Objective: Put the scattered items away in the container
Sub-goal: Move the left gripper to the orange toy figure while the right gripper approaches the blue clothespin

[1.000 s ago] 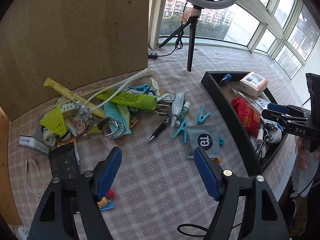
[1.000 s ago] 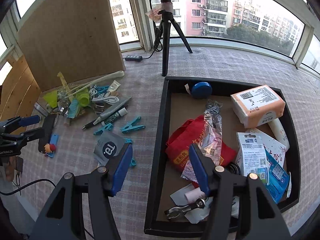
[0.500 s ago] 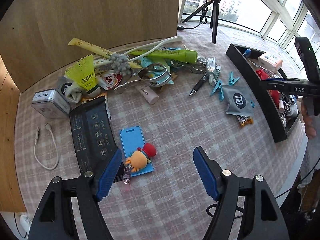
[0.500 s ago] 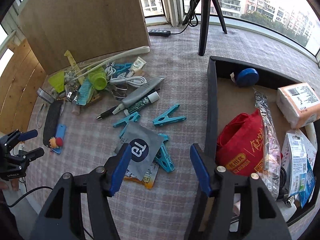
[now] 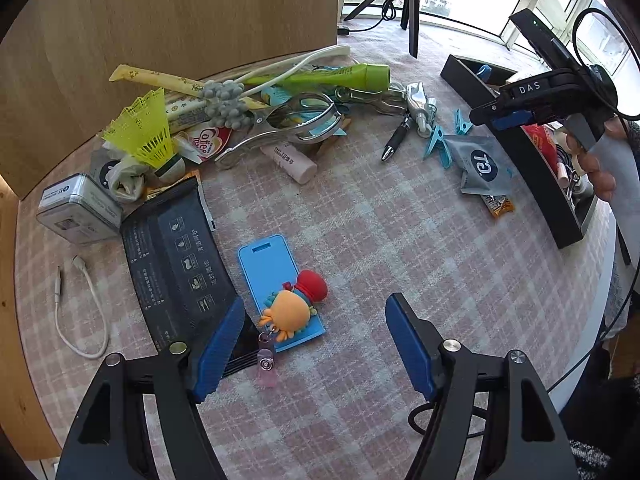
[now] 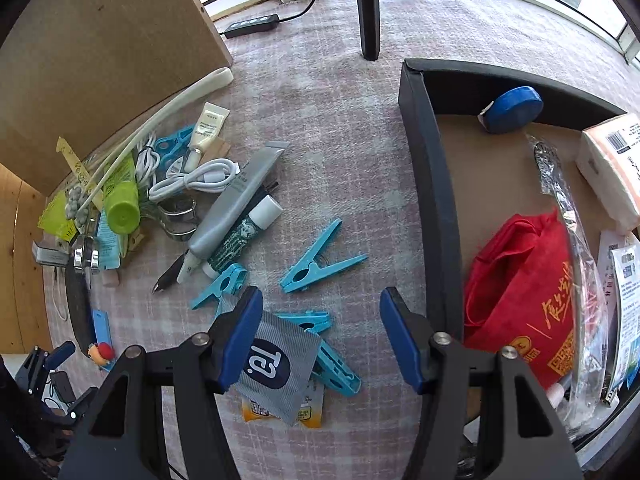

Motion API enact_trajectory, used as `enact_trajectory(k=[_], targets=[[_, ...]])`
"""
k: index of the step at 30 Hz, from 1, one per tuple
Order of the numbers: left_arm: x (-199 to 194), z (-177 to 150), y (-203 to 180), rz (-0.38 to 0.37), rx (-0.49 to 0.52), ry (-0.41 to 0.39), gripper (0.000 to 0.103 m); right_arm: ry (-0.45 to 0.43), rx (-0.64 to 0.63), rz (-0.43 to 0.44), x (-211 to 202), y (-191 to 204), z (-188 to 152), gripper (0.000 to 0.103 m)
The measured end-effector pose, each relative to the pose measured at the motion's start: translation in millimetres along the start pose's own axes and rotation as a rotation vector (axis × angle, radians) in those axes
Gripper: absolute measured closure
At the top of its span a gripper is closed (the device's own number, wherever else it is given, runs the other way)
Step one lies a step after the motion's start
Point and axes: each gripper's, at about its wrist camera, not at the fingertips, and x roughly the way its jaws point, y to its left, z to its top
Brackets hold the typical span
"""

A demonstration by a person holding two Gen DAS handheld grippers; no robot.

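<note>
My left gripper (image 5: 316,344) hangs open over a blue card holder (image 5: 266,264) with an orange crab charm (image 5: 290,312); nothing sits between its fingers. A black printed packet (image 5: 176,276) lies under the left finger. My right gripper (image 6: 320,332) stands open just left of the black tray (image 6: 436,200). A grey sachet (image 6: 276,364) lies below its left finger, among teal clothes pegs (image 6: 316,260). The tray holds a red pouch (image 6: 524,304), a blue tape roll (image 6: 516,108) and a tissue pack (image 6: 612,164). The right gripper (image 5: 486,116) also shows in the left wrist view.
A heap lies by the wooden board (image 5: 160,40): green tube (image 5: 332,76), yellow shuttlecock (image 5: 144,128), metal clamp (image 5: 288,124), pen (image 5: 394,142), tin (image 5: 76,208), white cable (image 5: 80,320). A tripod leg (image 6: 368,8) stands behind. A person's hand (image 5: 600,160) holds the right gripper.
Both grippers have come down. The left one moved from the sachet area to the blue card holder. The right one swung left, from above the tray to the pegs and sachet.
</note>
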Motion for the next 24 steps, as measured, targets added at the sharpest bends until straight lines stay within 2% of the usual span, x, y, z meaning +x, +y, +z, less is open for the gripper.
enact_trajectory(k=[5, 8, 13, 15, 17, 21, 24], targets=[[12.5, 2.0, -1.4, -0.001, 0.042, 0.028, 0.037, 0.017, 0.05, 0.014, 5.8, 2.1, 4.8, 0.043], [17.5, 2.3, 1.5, -0.019, 0.044, 0.037, 0.043, 0.026, 0.079, 0.005, 9.0, 2.5, 7.5, 0.043], [20.1, 0.3, 5.0, -0.038, 0.045, 0.04, 0.046, 0.054, 0.121, -0.001, 17.7, 1.9, 12.4, 0.045], [20.5, -1.1, 4.6, -0.038, 0.051, 0.041, 0.049, 0.06, 0.121, -0.016, 20.3, 4.5, 12.0, 0.051], [20.4, -1.5, 5.0, -0.043, 0.054, 0.039, 0.049, 0.071, 0.115, -0.029, 24.0, 8.2, 11.6, 0.063], [22.8, 0.1, 6.9, -0.052, 0.052, 0.046, 0.051, 0.067, 0.099, -0.056, 26.5, 17.2, 12.6, 0.064], [21.8, 0.7, 5.5, -0.05, 0.063, 0.046, 0.056, 0.064, 0.081, -0.075, 26.6, 23.5, 11.5, 0.073]])
